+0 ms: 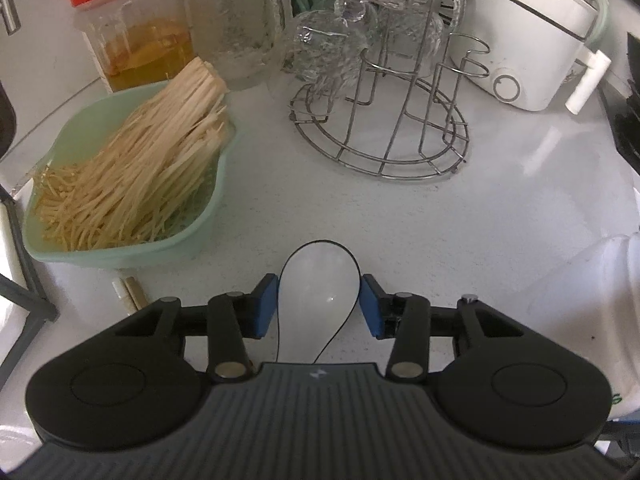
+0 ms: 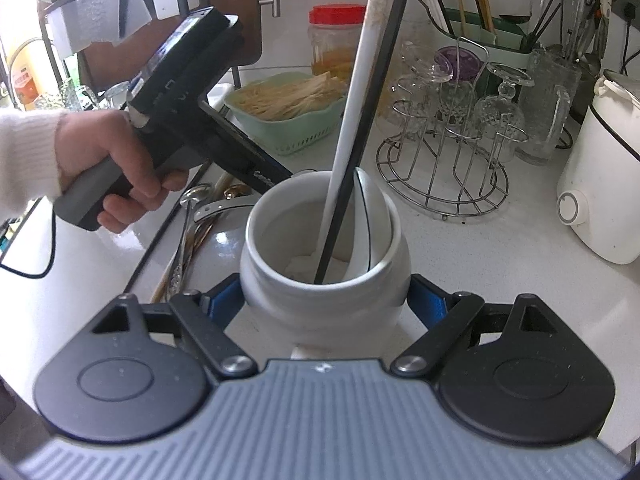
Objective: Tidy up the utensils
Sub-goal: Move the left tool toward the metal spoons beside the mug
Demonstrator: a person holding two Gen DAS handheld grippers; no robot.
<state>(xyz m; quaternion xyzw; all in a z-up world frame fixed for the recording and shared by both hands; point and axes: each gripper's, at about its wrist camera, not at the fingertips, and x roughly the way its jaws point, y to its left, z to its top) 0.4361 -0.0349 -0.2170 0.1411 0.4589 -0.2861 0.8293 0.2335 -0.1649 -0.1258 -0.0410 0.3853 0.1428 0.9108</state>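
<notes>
Between my left tongs (image 1: 319,306) lies a white spoon (image 1: 318,292), bowl up at twelve o'clock, handle running back under the body. The blue pads (image 1: 267,306) stand just beside the bowl on either side, half spread; I cannot tell whether they press it yet. The spoon rests on the white counter (image 1: 440,240).

Out at ten o'clock sits a green basket (image 1: 200,240) heaped with pale enoki stalks, and behind it a red-lidded jar (image 1: 132,36) of amber liquid. At one o'clock stands the wire rack (image 1: 384,148), glasses hung upside down on it. A white cooker (image 1: 532,40) sits at two o'clock.

My right tongs (image 2: 325,300) pinch a white crock (image 2: 324,280), blue pads against its sides. It stands upright on the counter, directly ahead. Inside it another white spoon (image 2: 372,220) leans at the one o'clock rim, and a long white handle (image 2: 360,92) and a black stick (image 2: 372,120) poke up toward twelve.

At nine o'clock from the crock, my left hand (image 2: 108,160) grips the other tool. Loose metal spoons (image 2: 192,216) lie on the counter below it.
</notes>
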